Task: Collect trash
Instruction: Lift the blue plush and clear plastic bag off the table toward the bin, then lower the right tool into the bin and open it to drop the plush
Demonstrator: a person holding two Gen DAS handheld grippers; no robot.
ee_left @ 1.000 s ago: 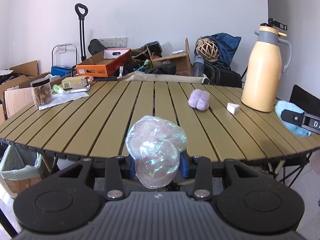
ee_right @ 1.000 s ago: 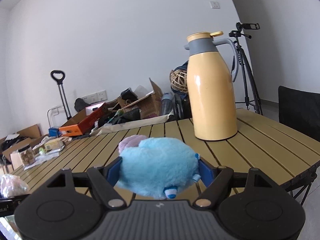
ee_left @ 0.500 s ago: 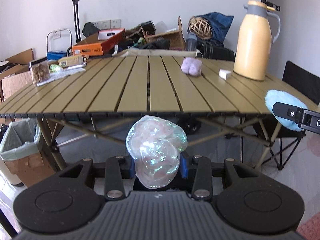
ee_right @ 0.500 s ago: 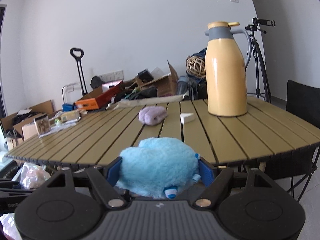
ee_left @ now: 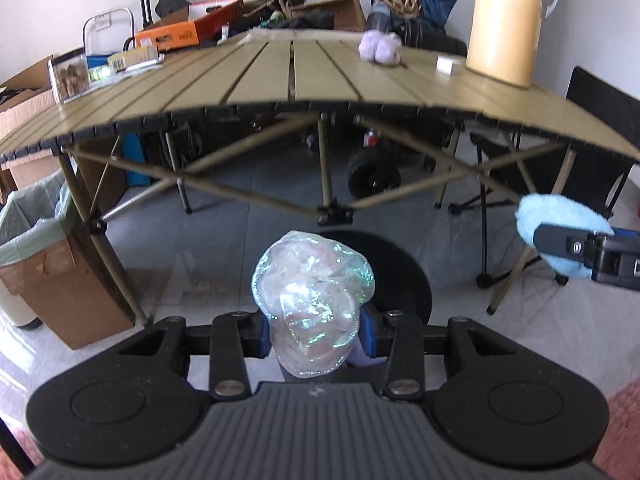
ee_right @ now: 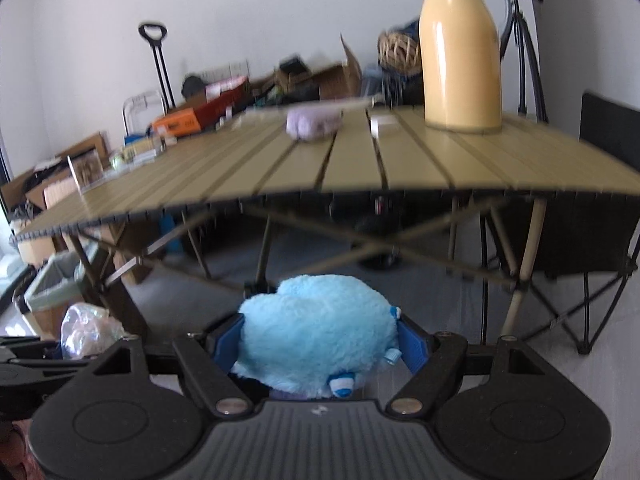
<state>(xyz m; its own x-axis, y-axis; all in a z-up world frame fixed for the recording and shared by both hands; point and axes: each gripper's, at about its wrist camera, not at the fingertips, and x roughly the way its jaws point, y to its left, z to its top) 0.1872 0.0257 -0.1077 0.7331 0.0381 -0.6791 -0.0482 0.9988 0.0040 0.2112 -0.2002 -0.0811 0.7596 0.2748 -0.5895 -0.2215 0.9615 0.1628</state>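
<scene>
Gripping a crumpled wad of iridescent clear plastic wrap (ee_left: 314,304), the left gripper (ee_left: 316,334) has its blue pads pressed against both sides of the wad, which bulges up and forward out of the jaws. The right gripper (ee_right: 318,340) pinches a fluffy light-blue plush item (ee_right: 318,332) between its blue pads, jaws set wide around it. Both grippers sit below the level of the slatted folding table (ee_left: 256,80), on its near side, above grey floor. In the left wrist view, the plush item and right gripper appear at the right edge; in the right wrist view, the plastic wrap appears at the lower left. A cardboard box lined with a pale green bag (ee_left: 36,236) stands on the floor at the left, beside the table leg. On the tabletop rest a lilac fuzzy item (ee_left: 379,49) at the far side, a small white block (ee_left: 445,65) and a yellow thermos jug (ee_left: 506,24) at the far right, and a clear jar (ee_left: 69,76) at the far left.
</scene>
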